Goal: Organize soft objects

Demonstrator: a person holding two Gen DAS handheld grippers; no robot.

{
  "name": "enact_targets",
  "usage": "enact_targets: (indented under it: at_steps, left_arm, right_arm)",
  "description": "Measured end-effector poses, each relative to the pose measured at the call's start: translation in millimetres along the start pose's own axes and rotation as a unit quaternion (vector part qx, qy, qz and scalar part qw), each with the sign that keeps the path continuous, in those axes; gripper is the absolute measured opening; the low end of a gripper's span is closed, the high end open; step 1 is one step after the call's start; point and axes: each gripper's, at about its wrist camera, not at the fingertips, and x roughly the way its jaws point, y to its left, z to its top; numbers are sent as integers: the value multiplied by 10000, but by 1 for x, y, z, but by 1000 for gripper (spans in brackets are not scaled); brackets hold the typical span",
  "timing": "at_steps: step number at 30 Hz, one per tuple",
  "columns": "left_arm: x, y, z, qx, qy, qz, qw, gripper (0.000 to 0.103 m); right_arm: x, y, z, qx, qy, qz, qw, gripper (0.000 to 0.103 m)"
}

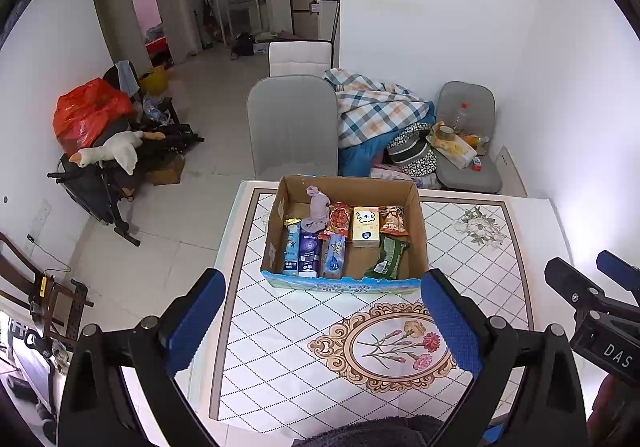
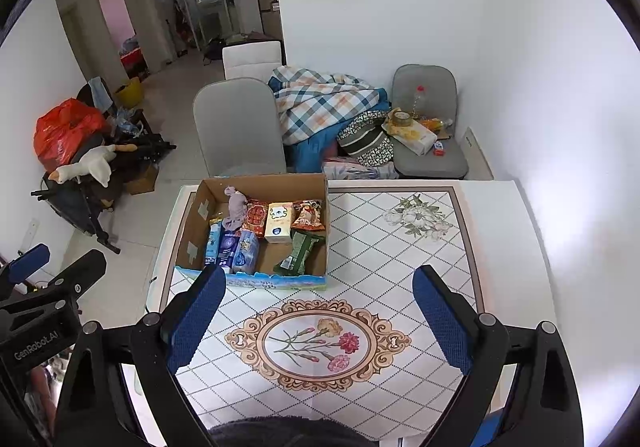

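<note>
An open cardboard box [image 1: 416, 223] [image 2: 188, 243] stands at the far side of the patterned table [image 1: 280, 347] [image 2: 400, 267]. It holds several soft packs, a grey-purple cloth [image 1: 318, 209] [image 2: 236, 209], red snack bags, a yellow tissue box [image 1: 365, 226] [image 2: 279, 223] and a green packet [image 1: 388, 257] [image 2: 298, 257]. My left gripper [image 1: 324, 323] is open and empty above the near table, in front of the box. My right gripper [image 2: 320, 319] is open and empty, to the right of the box; it also shows at the right edge of the left wrist view [image 1: 592, 287].
A grey chair [image 1: 292, 123] [image 2: 238, 123] stands behind the table. A plaid blanket pile [image 1: 376, 107] [image 2: 324, 99] and a second chair with a bottle and clutter [image 1: 464, 135] [image 2: 424, 127] lie by the wall. A stroller with a plush goose [image 1: 108, 153] [image 2: 86, 167] stands left.
</note>
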Motion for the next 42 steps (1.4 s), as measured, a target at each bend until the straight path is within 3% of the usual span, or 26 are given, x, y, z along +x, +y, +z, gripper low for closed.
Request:
enact_targets:
  at_steps: [42]
  left_arm:
    - [3, 1, -3, 119, 86, -73, 9999, 100]
  right_arm:
    - [-3, -8, -12, 1, 57, -70, 10000, 96]
